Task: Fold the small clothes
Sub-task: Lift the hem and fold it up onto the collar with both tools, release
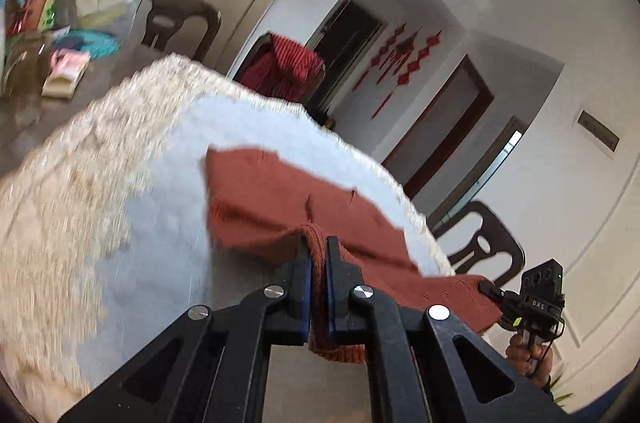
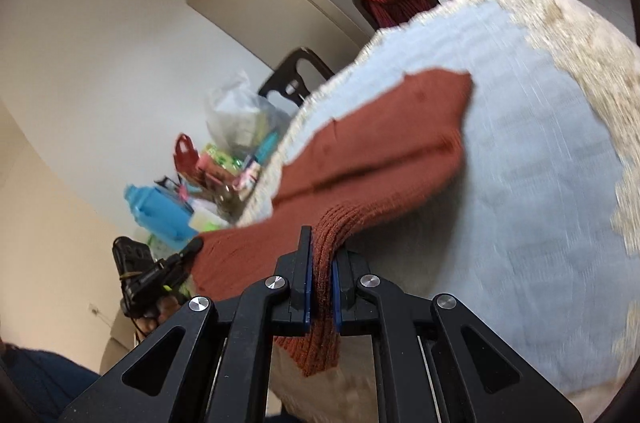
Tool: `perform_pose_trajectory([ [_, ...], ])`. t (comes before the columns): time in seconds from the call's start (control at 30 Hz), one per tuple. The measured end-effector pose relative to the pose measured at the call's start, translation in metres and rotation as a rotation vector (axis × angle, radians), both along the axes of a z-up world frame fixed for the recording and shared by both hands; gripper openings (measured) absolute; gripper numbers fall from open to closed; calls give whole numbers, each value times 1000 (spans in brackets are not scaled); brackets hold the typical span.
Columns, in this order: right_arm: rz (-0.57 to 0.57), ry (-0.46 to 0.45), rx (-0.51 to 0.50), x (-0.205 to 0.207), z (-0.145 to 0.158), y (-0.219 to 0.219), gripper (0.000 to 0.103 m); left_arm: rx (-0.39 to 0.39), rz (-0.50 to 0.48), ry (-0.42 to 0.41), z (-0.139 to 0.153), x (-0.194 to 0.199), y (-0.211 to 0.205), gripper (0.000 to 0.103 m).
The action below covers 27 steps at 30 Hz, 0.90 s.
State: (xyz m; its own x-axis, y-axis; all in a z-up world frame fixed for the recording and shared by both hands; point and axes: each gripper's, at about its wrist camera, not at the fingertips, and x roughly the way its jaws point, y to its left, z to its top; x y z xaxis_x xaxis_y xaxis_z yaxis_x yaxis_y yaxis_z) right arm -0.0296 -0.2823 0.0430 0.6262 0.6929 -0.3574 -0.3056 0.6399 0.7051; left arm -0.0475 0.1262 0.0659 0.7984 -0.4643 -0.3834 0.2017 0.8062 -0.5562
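A rust-red knitted garment [image 1: 276, 199] lies partly on a light blue cloth with a beige fringed border [image 1: 132, 183]. My left gripper [image 1: 317, 251] is shut on one ribbed edge of it, lifted off the cloth. My right gripper [image 2: 320, 243] is shut on another ribbed edge of the garment [image 2: 384, 147]. Each gripper shows in the other's view: the right one [image 1: 490, 289] at the lower right, the left one [image 2: 192, 247] at the lower left, both pinching the garment. The near part of the garment hangs stretched between them.
Clutter sits at the table's far end: a plastic bag [image 2: 236, 111], a blue container [image 2: 160, 211], coloured packets [image 1: 68, 71]. Dark chairs [image 1: 488, 247] stand around the table, one draped with a red striped cloth [image 1: 288, 63].
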Motion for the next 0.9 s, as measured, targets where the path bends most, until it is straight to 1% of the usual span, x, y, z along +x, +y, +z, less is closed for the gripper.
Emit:
perform_pose_trajectory([
  [0.13, -14, -50, 7, 24, 19, 1, 7, 1, 24, -40, 17, 30, 2, 7],
  [0.2, -21, -63, -2, 38, 26, 0, 7, -1, 27, -41, 22, 46, 5, 7],
  [0.3, -34, -60, -4, 65, 31, -1, 7, 21, 36, -38, 29, 78, 5, 7],
  [0.33, -38, -56, -2, 74, 32, -2, 7, 14, 30, -31, 29, 89, 4, 7],
  [0.47, -58, -26, 14, 113, 28, -5, 7, 32, 23, -9, 30, 128, -3, 7],
  [0.57, -67, 13, 9, 139, 18, -7, 7, 51, 30, 47, 15, 157, -6, 7],
  [0.63, -75, 52, 5, 154, 7, -9, 7, 57, 39, 105, -2, 176, -7, 7],
  [0.73, -89, 130, 3, 176, -19, -13, 7, 69, 48, 200, -33, 201, -9, 7],
  [0.83, -103, 221, 9, 192, -49, -17, 7, 79, 53, 269, -58, 210, -11, 7],
  [0.9, -108, 259, 16, 198, -58, -20, 7, 73, 52, 286, -63, 211, -12, 7],
])
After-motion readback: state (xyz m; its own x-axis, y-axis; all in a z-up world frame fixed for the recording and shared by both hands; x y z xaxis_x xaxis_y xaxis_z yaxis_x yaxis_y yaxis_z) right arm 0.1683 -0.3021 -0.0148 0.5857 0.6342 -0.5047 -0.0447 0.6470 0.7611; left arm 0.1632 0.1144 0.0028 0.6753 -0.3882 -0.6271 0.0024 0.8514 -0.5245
